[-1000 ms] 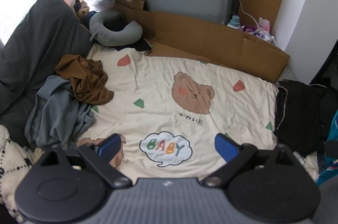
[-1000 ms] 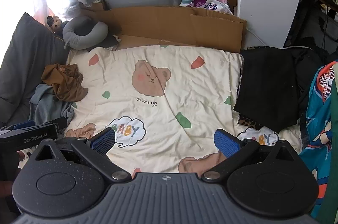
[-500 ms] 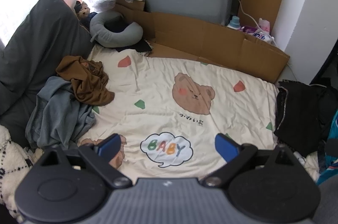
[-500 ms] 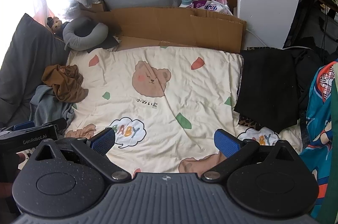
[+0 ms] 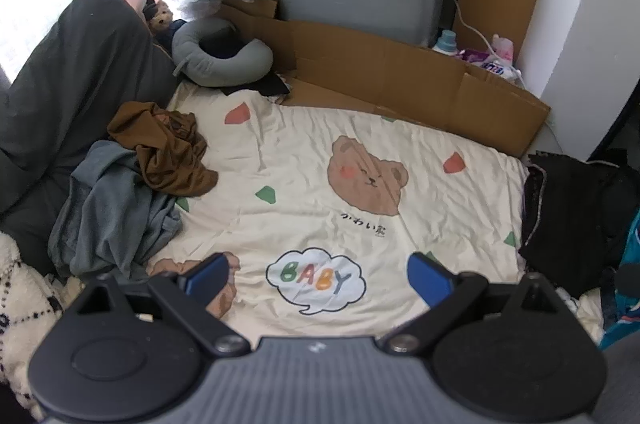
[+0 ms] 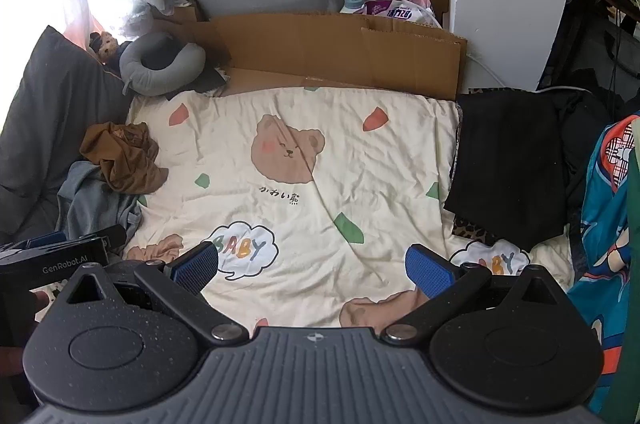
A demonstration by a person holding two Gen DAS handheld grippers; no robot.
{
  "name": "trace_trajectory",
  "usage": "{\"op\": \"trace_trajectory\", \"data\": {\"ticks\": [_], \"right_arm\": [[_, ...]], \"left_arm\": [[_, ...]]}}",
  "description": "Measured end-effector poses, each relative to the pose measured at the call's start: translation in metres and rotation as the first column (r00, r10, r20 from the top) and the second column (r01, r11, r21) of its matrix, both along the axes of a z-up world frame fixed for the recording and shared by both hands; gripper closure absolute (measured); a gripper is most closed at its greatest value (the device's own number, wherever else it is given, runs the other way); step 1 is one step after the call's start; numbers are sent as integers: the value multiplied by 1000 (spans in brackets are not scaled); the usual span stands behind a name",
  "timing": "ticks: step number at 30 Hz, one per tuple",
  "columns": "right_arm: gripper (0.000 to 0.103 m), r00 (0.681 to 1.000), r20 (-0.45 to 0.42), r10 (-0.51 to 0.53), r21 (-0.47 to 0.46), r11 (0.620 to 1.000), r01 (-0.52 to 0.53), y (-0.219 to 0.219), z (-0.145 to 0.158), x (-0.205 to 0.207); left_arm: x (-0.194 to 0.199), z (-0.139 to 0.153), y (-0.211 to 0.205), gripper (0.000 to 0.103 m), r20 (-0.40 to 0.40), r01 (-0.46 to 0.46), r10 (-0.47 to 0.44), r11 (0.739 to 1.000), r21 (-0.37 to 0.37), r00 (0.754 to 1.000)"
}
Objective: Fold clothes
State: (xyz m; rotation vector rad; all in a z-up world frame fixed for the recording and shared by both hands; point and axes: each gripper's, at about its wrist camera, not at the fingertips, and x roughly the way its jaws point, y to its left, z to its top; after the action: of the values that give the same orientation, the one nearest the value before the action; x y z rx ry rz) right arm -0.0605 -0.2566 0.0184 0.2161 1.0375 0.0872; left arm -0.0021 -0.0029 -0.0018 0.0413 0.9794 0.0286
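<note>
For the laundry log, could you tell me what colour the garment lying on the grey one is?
Brown, seen best in the left wrist view.

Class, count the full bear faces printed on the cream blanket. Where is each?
1: the bear face sits mid-blanket, above the "BABY" cloud. Partial brown prints show near the lower edge; these may be more bears, partly hidden by the tongs.

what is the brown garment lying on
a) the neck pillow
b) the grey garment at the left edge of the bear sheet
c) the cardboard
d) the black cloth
b: the brown garment is crumpled on top of the grey garment at the left edge of the sheet, apart from the cardboard, neck pillow and black cloth.
</note>
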Motion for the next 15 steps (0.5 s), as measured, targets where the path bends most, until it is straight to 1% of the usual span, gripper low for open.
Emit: {"op": "trace_trajectory", "data": {"ticks": [7, 15], "right_arm": [[0, 1000, -7, 5, 7, 1000, -5, -1, 0, 2], [0, 1000, -12, 12, -26, 1000, -12, 4, 0, 2]], "left_arm": [[1, 1, -1, 5, 3, -8, 8, 1000, 9, 1000], [-3, 4, 0, 5, 14, -22, 22, 1000, 5, 1000]]}}
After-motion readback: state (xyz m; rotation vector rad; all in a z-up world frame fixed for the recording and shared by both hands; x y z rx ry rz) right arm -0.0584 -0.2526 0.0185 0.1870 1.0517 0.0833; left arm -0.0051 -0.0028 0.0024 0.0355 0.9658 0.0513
